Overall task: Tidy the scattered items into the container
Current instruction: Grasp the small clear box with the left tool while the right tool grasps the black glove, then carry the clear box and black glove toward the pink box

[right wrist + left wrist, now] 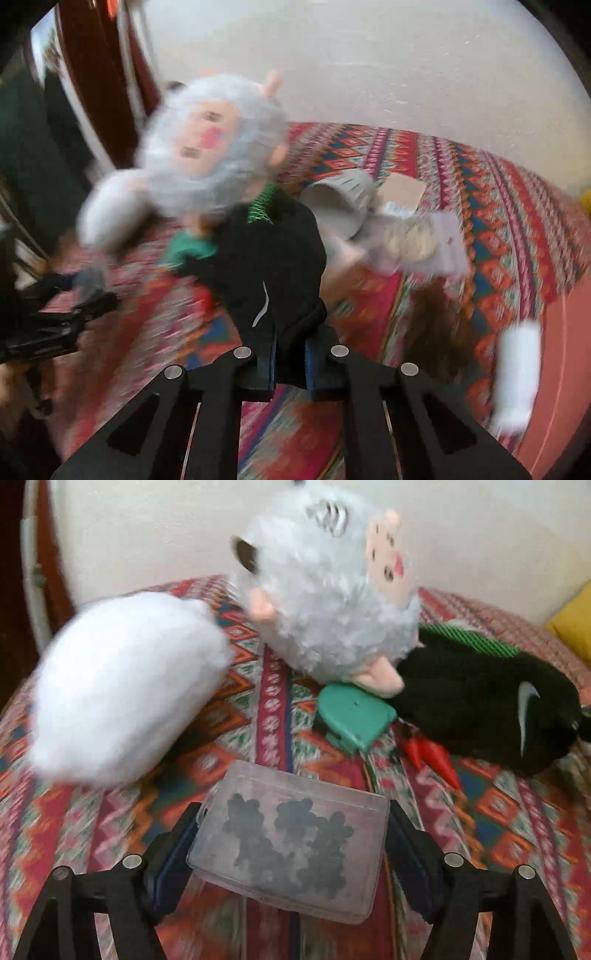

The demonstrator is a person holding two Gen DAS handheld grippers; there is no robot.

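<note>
Left claw (291,853) clamps my clear case (291,842) | right claw (290,365) pinches black sock (273,258) | risk: thin hem hold, sock may slip onto bed (480,184).

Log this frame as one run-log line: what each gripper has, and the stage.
left gripper: shut on clear plastic case | right gripper: shut on black sock | grey container: tipped on bedspread | stage: carrying
</note>
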